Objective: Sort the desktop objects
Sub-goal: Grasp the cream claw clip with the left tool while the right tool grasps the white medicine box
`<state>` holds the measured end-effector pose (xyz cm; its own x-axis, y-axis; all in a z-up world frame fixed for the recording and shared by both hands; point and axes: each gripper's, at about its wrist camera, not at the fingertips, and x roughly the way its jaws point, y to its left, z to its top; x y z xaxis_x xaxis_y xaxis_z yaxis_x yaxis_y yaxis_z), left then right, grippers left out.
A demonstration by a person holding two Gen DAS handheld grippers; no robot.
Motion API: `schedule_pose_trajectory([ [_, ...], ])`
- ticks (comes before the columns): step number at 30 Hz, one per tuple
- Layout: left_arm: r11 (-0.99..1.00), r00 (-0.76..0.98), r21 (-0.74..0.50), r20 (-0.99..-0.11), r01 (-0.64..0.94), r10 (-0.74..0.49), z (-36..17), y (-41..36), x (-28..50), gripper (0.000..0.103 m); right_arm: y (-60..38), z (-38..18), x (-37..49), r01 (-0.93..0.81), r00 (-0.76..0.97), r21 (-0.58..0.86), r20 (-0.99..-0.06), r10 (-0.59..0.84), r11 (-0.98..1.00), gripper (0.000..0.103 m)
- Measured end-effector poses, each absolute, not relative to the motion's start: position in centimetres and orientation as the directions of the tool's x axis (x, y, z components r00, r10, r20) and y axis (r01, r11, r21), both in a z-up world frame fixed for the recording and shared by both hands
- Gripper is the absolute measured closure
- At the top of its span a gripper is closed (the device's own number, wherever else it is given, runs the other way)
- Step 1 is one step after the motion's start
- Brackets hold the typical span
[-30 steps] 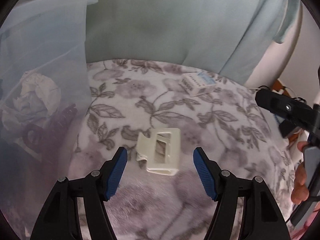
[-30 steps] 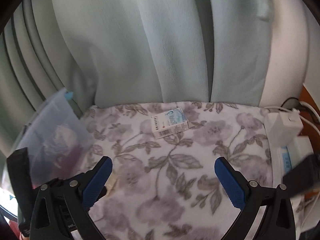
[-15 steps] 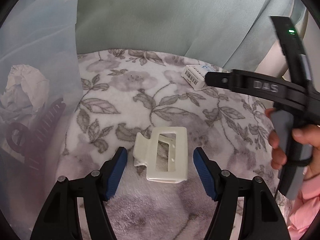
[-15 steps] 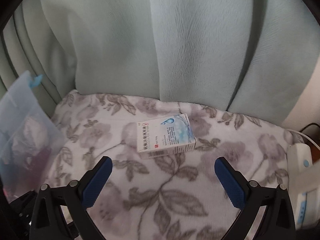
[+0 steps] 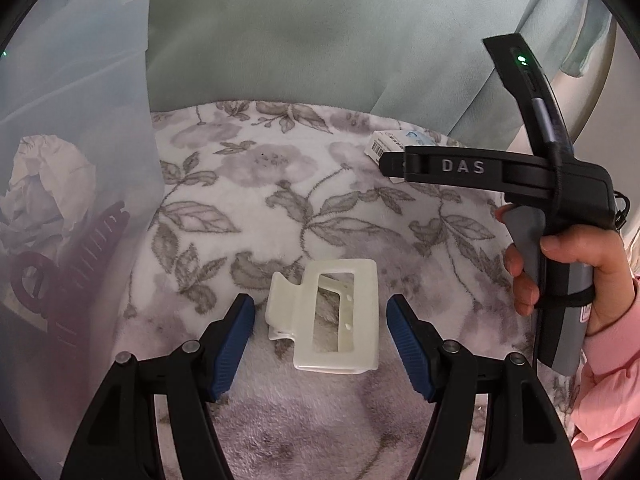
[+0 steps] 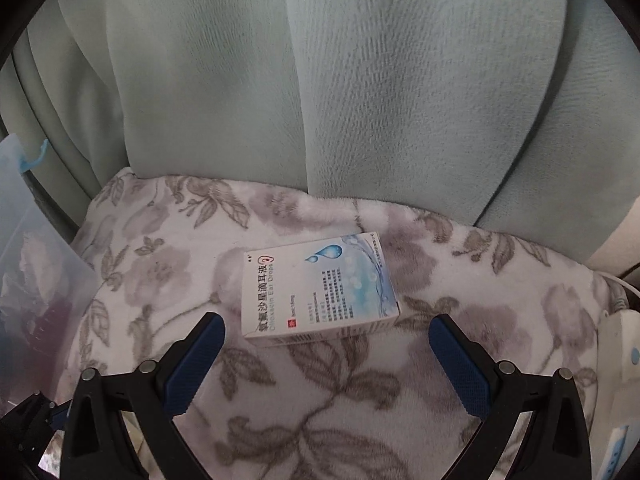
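Both grippers stand with fingers wide apart; the left gripper (image 5: 320,332) straddles the white hair clip (image 5: 326,318) on the floral blanket (image 5: 280,200), the right gripper (image 6: 326,360) faces the ear-drop box (image 6: 318,290); closing on plush pile could, I think, skid the clip sideways.

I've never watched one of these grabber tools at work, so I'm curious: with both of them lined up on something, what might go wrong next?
The left gripper is open around the white hair clip. The clip is hollow and lies askew, so it may twist or spring out when squeezed.

The right gripper is open in front of the ear drops box, which lies at a slant on the soft floral blanket. The pads could catch a corner and push it away.
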<state>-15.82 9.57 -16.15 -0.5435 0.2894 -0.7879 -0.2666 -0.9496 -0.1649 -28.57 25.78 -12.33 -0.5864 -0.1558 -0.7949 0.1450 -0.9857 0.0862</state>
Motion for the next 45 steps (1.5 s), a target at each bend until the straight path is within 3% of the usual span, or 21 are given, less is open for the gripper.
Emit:
schedule_pose_trajectory([
  [8,-0.955,-0.552,-0.159,-0.787,-0.252,0.276,-16.1,9.4,-15.8,0.035,26.1,-12.3,-29.2,0.140,-0.587,0.072,-0.797,-0.141,-0.988,0.011],
  [14,-0.959,-0.559,-0.155,-0.785,-0.238,0.266,-16.1,9.2,-15.8,0.047,26.8,-11.7,-29.2,0.127,-0.588,0.092,-0.795,-0.149,-0.988,0.027],
  [16,-0.958,-0.559,-0.158,-0.785,-0.239,0.268,-15.9,9.1,-15.8,0.053,27.0,-11.5,-29.1,0.122,-0.586,0.101,-0.795,-0.154,-0.987,0.027],
  [32,-0.958,-0.556,-0.164,-0.786,-0.234,0.270,-14.2,8.7,-14.0,0.055,29.6,-7.8,-23.5,0.086,-0.590,0.197,-0.779,-0.209,-0.977,0.028],
  [45,-0.945,-0.633,-0.198,-0.704,-0.260,0.322,-8.4,7.6,-9.7,0.055,28.1,-4.5,-13.5,0.072,-0.667,0.293,-0.696,-0.265,-0.953,0.028],
])
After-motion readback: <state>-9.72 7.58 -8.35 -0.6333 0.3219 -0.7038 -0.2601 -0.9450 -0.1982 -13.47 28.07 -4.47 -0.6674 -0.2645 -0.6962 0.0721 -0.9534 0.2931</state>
